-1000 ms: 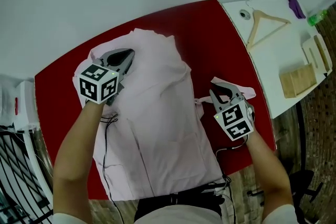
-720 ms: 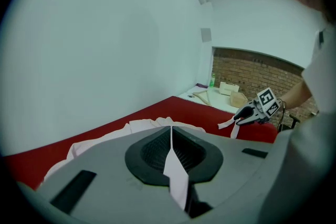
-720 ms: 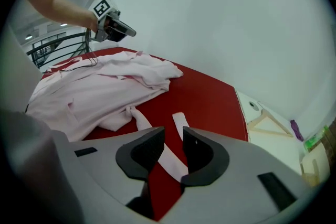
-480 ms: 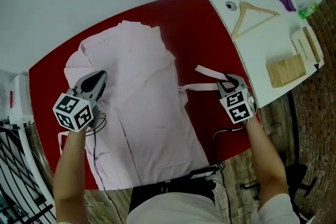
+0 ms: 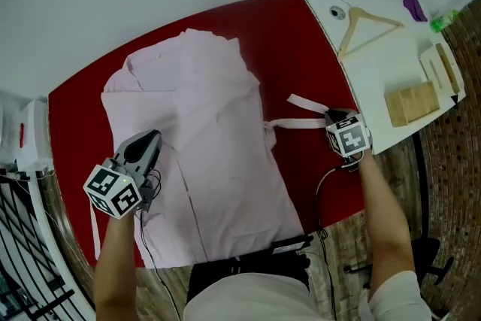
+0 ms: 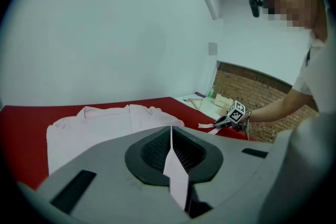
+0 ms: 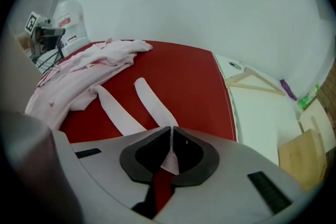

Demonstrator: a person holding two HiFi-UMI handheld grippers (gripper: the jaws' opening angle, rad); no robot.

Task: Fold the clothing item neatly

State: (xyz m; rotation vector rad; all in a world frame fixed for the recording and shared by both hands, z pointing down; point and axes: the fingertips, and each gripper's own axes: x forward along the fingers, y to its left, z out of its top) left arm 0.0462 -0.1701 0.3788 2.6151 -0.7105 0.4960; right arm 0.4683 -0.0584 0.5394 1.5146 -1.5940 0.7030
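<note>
the left claw is closed tight, and a pink strip of the garment is pinched between its pads. the right claw has just been closing, and the end of a pink tie sits between its pads, so i judge that it grips this end. each claw stands out at its own side of the cloth, probably to draw the ties out straight so that they do not bunch under a fold. the pink garment lies spread flat on the red desk, collar at the far side, hem at the near edge by the person. the pink tie runs from the waist across bare desk to the right claw. no fold of the body seems made yet. beside the desk, a white table carries a wooden hanger, well apart from the work.
</note>
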